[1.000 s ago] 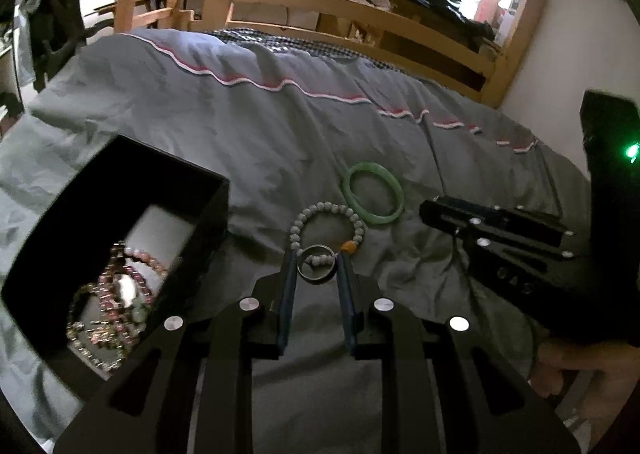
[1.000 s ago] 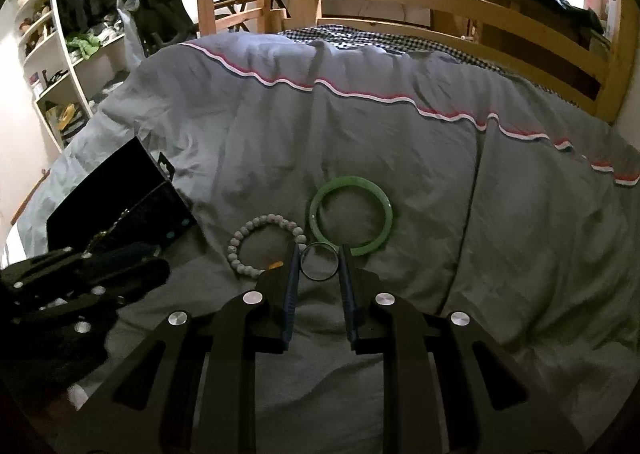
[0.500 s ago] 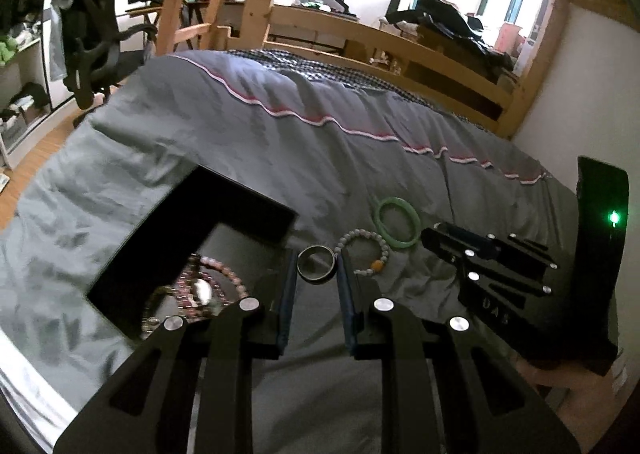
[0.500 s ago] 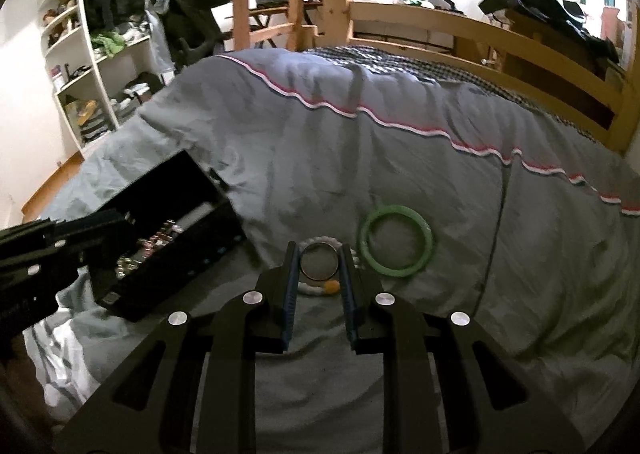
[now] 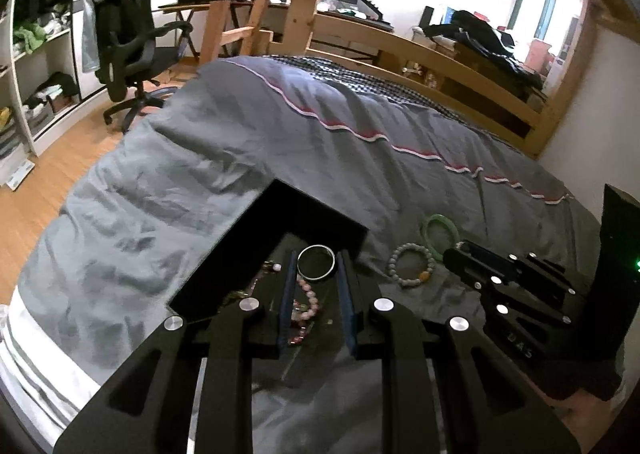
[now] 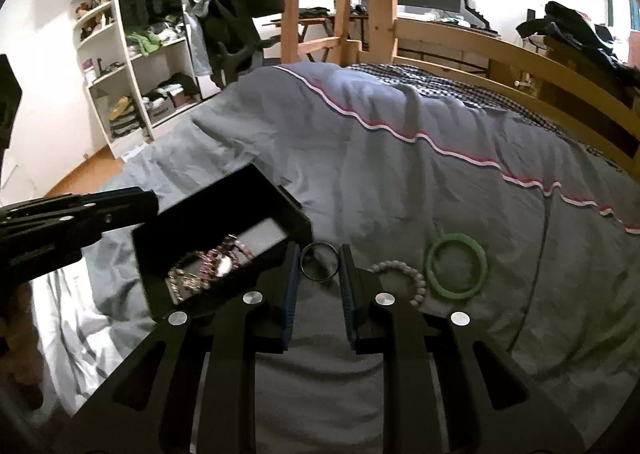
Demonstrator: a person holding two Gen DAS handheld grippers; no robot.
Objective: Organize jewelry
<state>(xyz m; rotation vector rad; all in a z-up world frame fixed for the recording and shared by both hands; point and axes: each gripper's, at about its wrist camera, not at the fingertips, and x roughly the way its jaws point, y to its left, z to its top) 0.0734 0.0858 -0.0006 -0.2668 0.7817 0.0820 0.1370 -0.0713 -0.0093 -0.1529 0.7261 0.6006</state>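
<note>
My left gripper (image 5: 316, 264) is shut on a silver bangle (image 5: 316, 261) and holds it over the open black jewelry box (image 5: 280, 250), which holds pink bead bracelets (image 5: 306, 306). My right gripper (image 6: 319, 260) is shut on a thin dark metal ring bangle (image 6: 319, 260), held just right of the box (image 6: 224, 250). On the grey duvet lie a pale bead bracelet (image 6: 404, 278) with an orange bead and a green jade bangle (image 6: 456, 267); both also show in the left wrist view, bracelet (image 5: 412, 270) and bangle (image 5: 440, 230).
The grey duvet (image 5: 320, 134) covers a wooden-framed bed (image 6: 500, 66). An office chair (image 5: 128, 46) and white shelves (image 6: 132, 66) stand to the left on the wood floor. A wall runs along the bed's right side.
Both grippers have lifted and swung left with their bangles. The left one went from above the bead bracelet to over the box. The right one moved from the green bangle to beside the box.
</note>
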